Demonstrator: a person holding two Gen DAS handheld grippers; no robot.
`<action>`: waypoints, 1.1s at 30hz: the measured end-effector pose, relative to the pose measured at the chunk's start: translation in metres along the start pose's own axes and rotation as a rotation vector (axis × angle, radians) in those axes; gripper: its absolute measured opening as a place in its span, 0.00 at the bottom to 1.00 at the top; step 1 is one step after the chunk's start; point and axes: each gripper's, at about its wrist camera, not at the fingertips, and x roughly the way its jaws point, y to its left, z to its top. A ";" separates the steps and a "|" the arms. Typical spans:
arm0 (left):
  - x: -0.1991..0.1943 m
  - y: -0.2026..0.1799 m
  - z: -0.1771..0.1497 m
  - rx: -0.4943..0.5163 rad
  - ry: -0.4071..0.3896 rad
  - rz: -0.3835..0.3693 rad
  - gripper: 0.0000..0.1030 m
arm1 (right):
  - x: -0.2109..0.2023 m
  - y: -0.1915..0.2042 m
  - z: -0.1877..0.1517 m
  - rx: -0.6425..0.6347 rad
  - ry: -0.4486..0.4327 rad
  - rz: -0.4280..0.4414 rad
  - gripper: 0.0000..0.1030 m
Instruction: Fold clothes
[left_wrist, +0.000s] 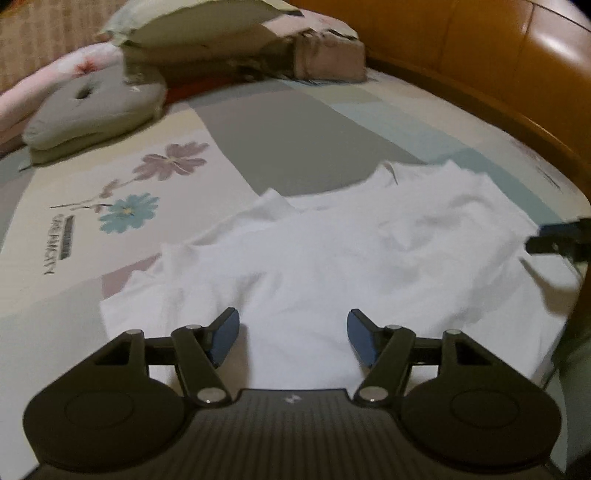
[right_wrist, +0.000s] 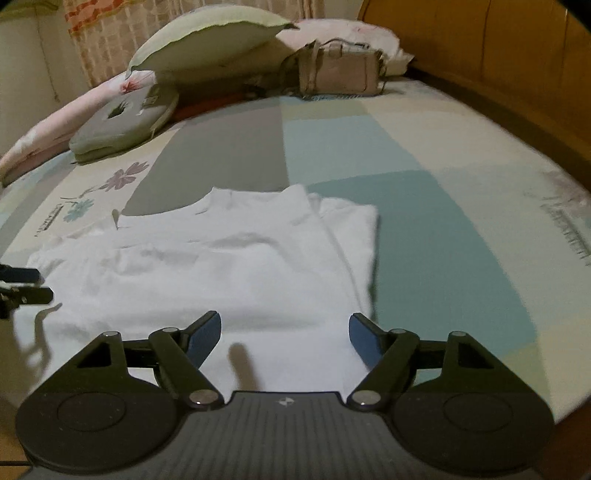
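A white garment (left_wrist: 332, 254) lies spread on the bed, partly folded, with its sleeves tucked in along both sides. In the right wrist view the same white garment (right_wrist: 221, 266) has its right side folded over into a straight edge. My left gripper (left_wrist: 293, 332) hovers over the garment's near hem, jaws apart, with nothing between the blue pads. My right gripper (right_wrist: 284, 332) stands open over the near right part of the hem, empty as well. Each gripper's fingertips show at the edge of the other's view, the right gripper (left_wrist: 554, 236) and the left gripper (right_wrist: 26, 284).
The bed (right_wrist: 424, 206) has a patchwork sheet of grey, teal and cream with printed flowers (left_wrist: 162, 173). Pillows (right_wrist: 207, 40), a grey cushion (left_wrist: 96, 107) and a beige bag (right_wrist: 340, 70) lie at the far end. A wooden bed frame (left_wrist: 480, 51) curves along the right.
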 end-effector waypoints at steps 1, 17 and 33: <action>-0.002 -0.001 0.001 -0.001 -0.013 -0.006 0.66 | -0.002 0.002 0.000 -0.001 -0.004 0.006 0.79; 0.004 -0.001 0.000 -0.038 0.006 0.043 0.69 | 0.006 0.056 0.022 -0.082 -0.044 0.030 0.82; 0.006 0.001 0.003 -0.027 -0.027 0.021 0.69 | 0.020 0.081 0.002 -0.199 -0.011 -0.012 0.87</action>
